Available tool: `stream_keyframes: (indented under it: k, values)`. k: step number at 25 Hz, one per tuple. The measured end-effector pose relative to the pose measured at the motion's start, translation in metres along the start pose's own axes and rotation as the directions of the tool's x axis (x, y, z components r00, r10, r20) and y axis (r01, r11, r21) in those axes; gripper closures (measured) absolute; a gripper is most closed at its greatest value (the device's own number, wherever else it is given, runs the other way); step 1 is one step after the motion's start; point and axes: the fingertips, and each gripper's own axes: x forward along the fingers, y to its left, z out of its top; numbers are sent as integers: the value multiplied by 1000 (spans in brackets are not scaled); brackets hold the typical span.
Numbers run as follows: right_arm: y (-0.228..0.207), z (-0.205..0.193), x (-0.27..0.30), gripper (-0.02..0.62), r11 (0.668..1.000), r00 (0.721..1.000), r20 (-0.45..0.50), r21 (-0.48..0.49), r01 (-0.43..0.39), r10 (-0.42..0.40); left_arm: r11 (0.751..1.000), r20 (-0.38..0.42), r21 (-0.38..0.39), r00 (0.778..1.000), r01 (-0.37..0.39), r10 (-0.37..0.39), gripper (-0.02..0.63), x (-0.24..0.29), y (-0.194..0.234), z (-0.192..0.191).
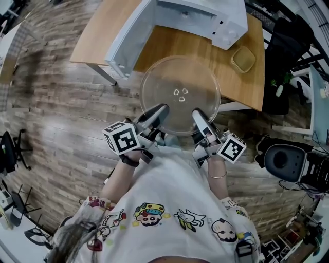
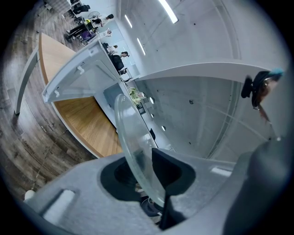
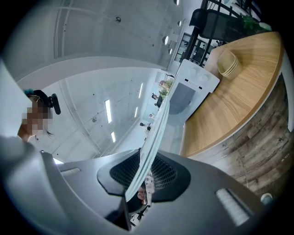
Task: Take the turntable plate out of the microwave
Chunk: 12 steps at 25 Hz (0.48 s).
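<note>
Carrying step: the turntable plate is already out of the microwave, whose door stands open; I judge the removal nearly done.
Plate position: in the air in front of the microwave, partly over the front edge of the desk, partly over the floor.
Left gripper: fingers clamped on the near rim of the plate.
Right gripper: fingers clamped on the same rim, near the other.
Next move: probably setting the plate flat on the desk; both hands should keep level together, because glass may slip.

White tee w/ cartoon prints — dark band L wrist, thin bangle R wrist.
</note>
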Motion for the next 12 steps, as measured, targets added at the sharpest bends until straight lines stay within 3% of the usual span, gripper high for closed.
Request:
stream_keyframes:
  k: [12]
  values:
    - [2, -5, 1, 509, 1000, 1000, -7, -4, -6, 6, 1000, 6, -3, 1000, -11, 11, 531, -4, 1, 0]
